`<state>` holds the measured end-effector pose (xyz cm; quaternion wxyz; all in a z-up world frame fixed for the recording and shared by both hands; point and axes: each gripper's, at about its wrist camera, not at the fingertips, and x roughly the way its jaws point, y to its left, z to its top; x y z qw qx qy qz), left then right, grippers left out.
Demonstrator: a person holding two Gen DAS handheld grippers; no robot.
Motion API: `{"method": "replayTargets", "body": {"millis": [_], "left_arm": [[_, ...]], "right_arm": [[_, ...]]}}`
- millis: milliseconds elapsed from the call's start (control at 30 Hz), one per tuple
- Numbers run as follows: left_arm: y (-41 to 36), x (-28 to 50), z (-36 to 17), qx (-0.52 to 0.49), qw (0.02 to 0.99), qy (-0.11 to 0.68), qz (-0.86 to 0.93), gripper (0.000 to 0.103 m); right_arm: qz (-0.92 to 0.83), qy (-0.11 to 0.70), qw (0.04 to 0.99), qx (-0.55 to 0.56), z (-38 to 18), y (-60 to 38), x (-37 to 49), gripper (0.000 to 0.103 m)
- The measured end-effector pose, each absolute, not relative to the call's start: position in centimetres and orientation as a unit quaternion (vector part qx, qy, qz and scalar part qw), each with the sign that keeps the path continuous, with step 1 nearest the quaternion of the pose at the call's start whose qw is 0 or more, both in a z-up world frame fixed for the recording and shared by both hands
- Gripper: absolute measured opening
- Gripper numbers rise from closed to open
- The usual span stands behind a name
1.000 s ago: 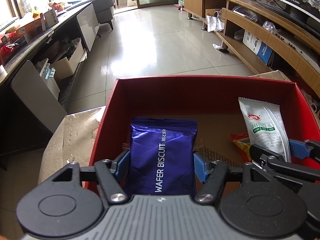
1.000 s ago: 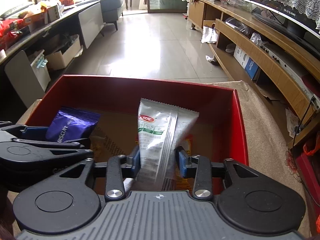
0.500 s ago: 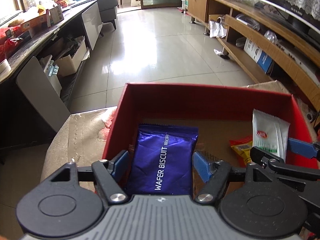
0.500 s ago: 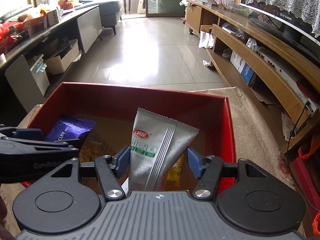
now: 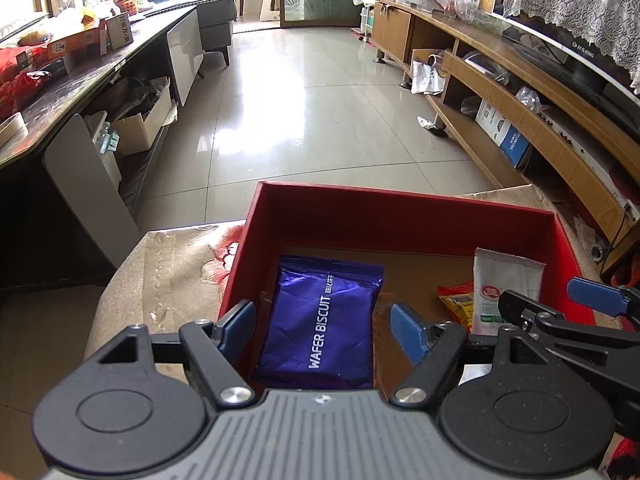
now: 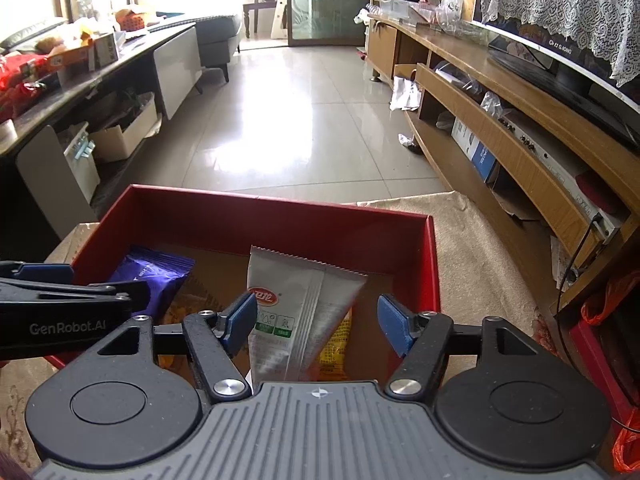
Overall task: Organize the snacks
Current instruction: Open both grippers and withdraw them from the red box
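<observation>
Left gripper [image 5: 324,326] gapes wide, empty, biscuit pack [image 5: 322,328] between its fingers; right gripper [image 6: 318,322] likewise around the white pack [image 6: 292,312], in the box [image 6: 256,216].

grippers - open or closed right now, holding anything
Left gripper: open, holding nothing; the purple wafer packet lies in the red box.
Right gripper: open, holding nothing; white packet released.
</observation>
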<state>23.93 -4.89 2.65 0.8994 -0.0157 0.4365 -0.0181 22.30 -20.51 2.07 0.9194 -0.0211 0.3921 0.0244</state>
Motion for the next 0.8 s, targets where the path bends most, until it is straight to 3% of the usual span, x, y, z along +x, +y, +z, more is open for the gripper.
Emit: {"method": "replayTargets", "body": {"millis": [800], "left_arm": [[-3.6, 17.4, 4.1, -0.043, 0.895, 0.440, -0.055, 0.071]], "right_arm": [[0.028, 0.384, 0.923, -0.021, 4.1, -20.4, 16.6, 0.077]]}}
